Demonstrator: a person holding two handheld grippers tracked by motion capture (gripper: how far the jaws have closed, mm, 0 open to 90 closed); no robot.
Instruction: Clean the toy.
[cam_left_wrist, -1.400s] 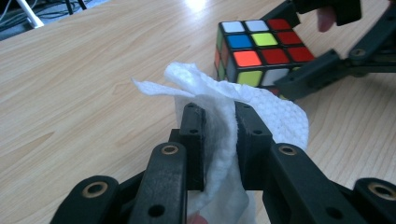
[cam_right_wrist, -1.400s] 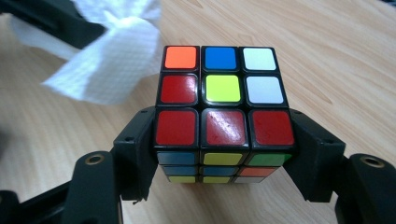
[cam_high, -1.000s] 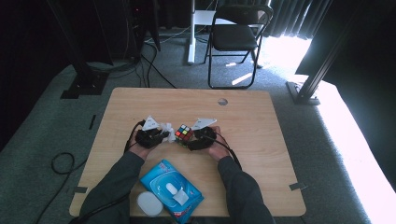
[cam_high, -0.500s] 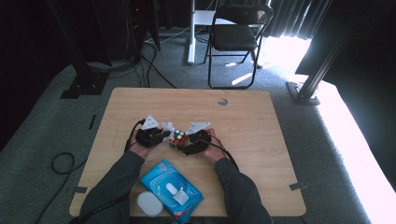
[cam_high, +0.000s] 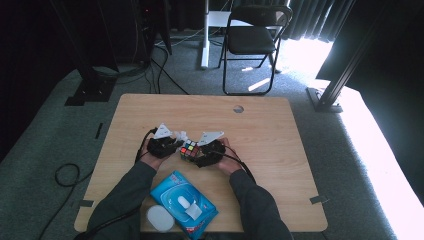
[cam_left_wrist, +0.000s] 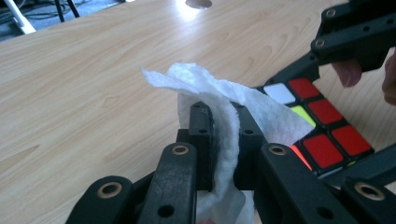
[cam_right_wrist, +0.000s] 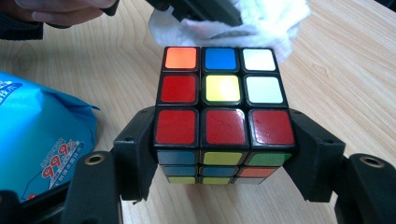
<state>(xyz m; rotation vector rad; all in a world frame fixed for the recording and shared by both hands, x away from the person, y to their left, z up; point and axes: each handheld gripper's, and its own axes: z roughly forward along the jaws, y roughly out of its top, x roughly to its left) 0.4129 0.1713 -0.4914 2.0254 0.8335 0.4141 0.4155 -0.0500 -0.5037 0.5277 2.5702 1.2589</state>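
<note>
Left gripper (cam_left_wrist: 219, 140): jaws nearly closed, pinching one crumpled white wet wipe (cam_left_wrist: 210, 88) at frame centre, the wipe resting against the cube's upper face. Right gripper (cam_right_wrist: 224, 154): jaws part open, clamped on both sides of one multicoloured plastic puzzle cube (cam_right_wrist: 223, 112), mid-table. Lower left: one blue wipe packet (cam_right_wrist: 37, 140)

Far half of table (cam_high: 260, 110) bare, wide room to pass, small round hole (cam_high: 238, 108) there. Right side bare too. Near edge blocked: blue wipe pack (cam_high: 184, 197) and white round lid (cam_high: 159, 218) lie between forearms. Middle crowded: left gripper (cam_high: 172, 145) with white wipe (cam_left_wrist: 219, 107), right gripper (cam_high: 200, 155) around cube (cam_right_wrist: 224, 112), close together. Left strip narrow but free.
</note>
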